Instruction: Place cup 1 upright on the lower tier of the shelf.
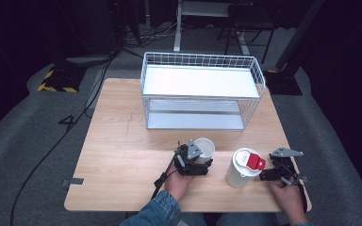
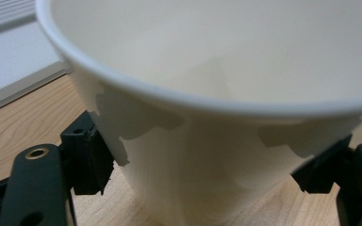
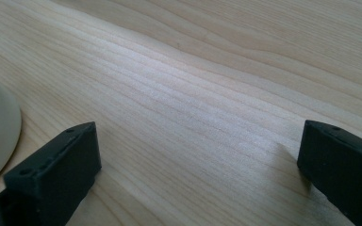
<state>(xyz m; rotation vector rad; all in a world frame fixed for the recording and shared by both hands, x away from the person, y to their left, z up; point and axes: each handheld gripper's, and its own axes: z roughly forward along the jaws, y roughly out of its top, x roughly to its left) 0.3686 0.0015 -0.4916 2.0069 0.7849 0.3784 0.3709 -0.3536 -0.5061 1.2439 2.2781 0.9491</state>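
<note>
On the wooden counter (image 1: pixel 122 141), near side of the wire rack (image 1: pixel 202 89), the paper cup (image 1: pixel 203 148) stands upright between the left gripper (image 2: pixel 202 174)'s jaws, which flank but may not grip it, while the right gripper (image 3: pixel 193 174) gapes empty right of the lidded canister (image 1: pixel 242 167).

**Colours and patterns on the table**

Table (image 1: pixel 122 141): pale wood with fine straight grain. Wire rack (image 1: pixel 202 89), beyond both grippers: white mesh, white upper shelf, grey lower shelf. Paper cup (image 1: pixel 206 147), between the jaws of the left gripper (image 1: pixel 194 162): plain off-white inside and out. Canister (image 1: pixel 242 169), just left of the right gripper (image 1: pixel 278 173): white body, red lid tab. Both grippers: black with grey top plates. Sleeve (image 1: pixel 158 212): blue denim. Floor (image 1: pixel 28 141): grey carpet.
</note>
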